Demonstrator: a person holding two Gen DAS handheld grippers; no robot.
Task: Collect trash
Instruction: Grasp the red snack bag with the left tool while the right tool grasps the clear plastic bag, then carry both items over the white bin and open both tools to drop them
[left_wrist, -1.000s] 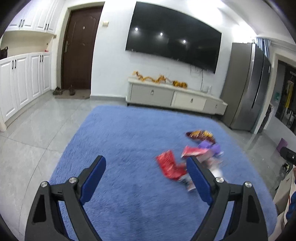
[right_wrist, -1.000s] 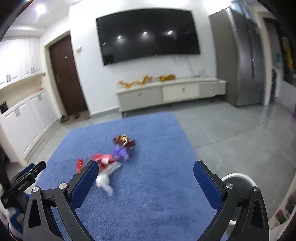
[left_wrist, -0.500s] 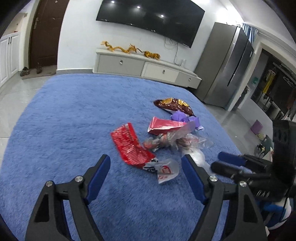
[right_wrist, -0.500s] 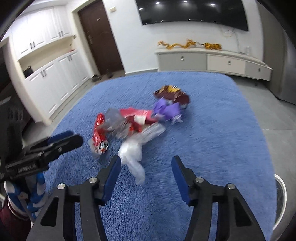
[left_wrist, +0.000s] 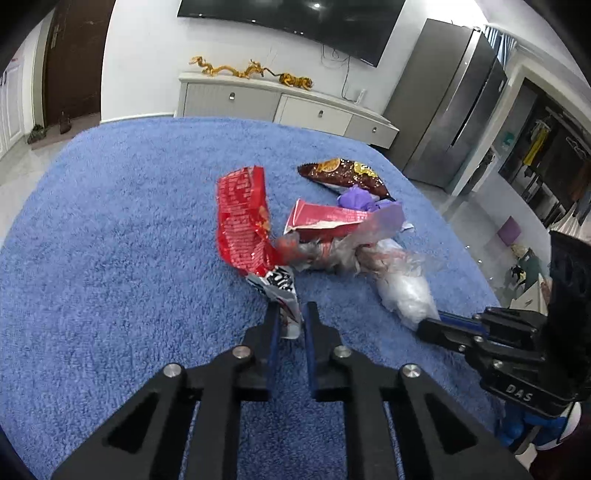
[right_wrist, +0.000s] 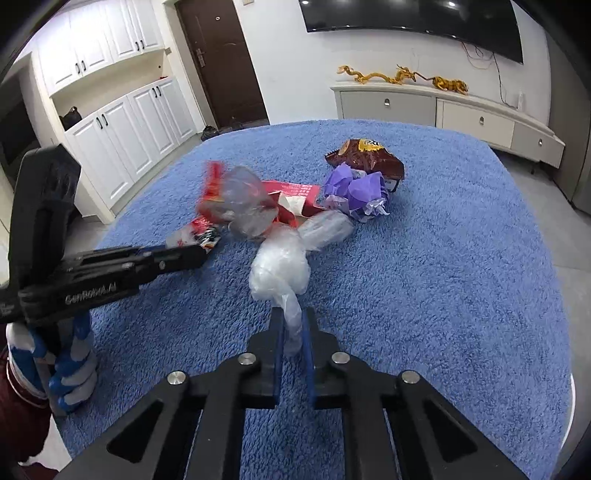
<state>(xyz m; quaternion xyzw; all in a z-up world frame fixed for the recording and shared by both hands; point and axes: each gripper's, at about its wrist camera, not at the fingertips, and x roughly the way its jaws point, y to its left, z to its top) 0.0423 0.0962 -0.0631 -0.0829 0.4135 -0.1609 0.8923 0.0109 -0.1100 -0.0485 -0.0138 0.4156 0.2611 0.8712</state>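
The trash sits in one loose heap on the blue rug (left_wrist: 110, 258), and none of it has left the rug yet. The red snack wrapper (left_wrist: 242, 218) lies straight ahead of the left tongs (left_wrist: 290, 321), whose jaws are clamped on its white printed end. The clear plastic bag (right_wrist: 280, 269) lies just ahead of the right tongs (right_wrist: 293, 332), which are pinched together on its twisted tail. So two pieces look gripped, neither clearly lifted.

Beyond both tongs, deeper in the heap, the rest lies free: a torn red carton (left_wrist: 325, 221), a crumpled clear film (right_wrist: 245, 203) touching it, a purple wrapper (right_wrist: 356, 190) past that, and farthest off a brown chip bag (left_wrist: 343, 175). The two tongs point in from opposite sides of the heap, near each other. A gloved hand (right_wrist: 70, 362) carries the left one.

No bin or bag for the trash can be clearly made out in either view, so I judge the job barely begun: two grips made, every piece to be carried away.
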